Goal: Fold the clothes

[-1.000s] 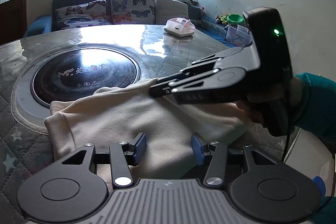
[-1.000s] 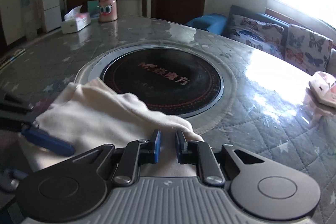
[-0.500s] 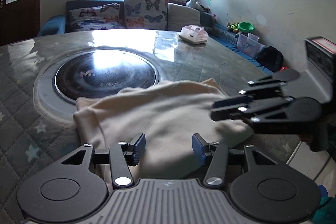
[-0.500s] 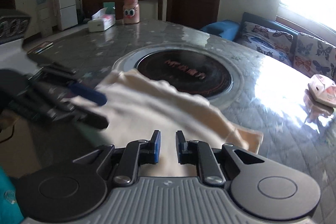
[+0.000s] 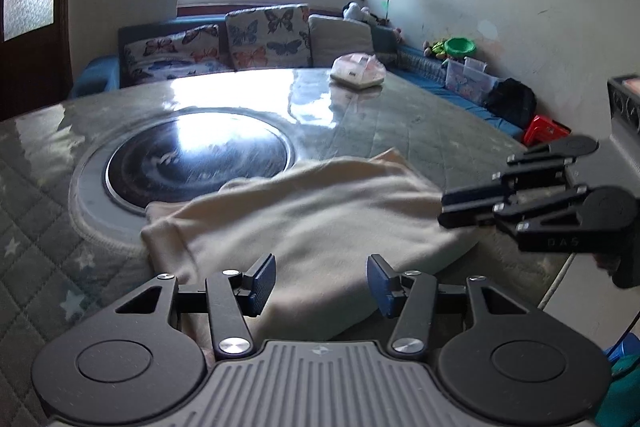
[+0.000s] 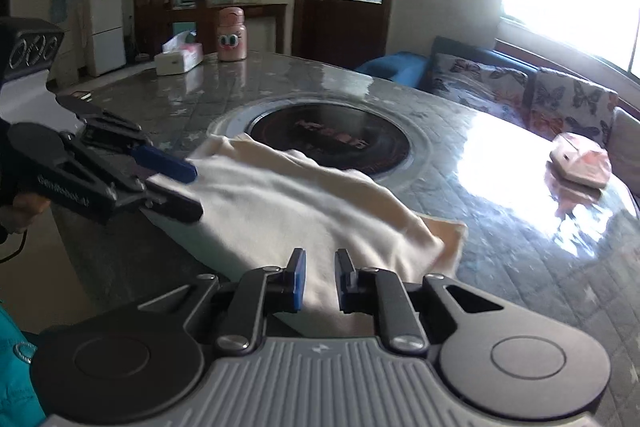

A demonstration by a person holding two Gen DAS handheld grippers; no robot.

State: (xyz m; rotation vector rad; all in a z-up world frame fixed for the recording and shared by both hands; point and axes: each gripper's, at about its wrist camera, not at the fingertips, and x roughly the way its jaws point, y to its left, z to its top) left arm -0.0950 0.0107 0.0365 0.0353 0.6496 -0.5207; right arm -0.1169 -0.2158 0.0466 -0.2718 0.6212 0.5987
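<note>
The cream, soft-knit folded garment [image 5: 320, 223] lay on the near edge of the round quilted grey table under a glossy cover [image 5: 400, 131], its far edge overlapping the rim of the black circular glass hob inset [image 5: 196, 163] at 11 o'clock of the cloth.

The left gripper [image 5: 321, 277] stood about half open above the near hem, nothing between its blue pads. The right gripper [image 6: 320, 279] had its jaws narrowed to a slim gap, empty, clear of the cloth at 3 o'clock.

Judgement: the fold appeared laid and both tools released. A sound finish would call for pressing the top layer flat and squaring the 2 loose corners at the far right before any further fold.

The fabric showed a rolled left edge and mild creasing; it would likely slide on the slick cover.
</note>
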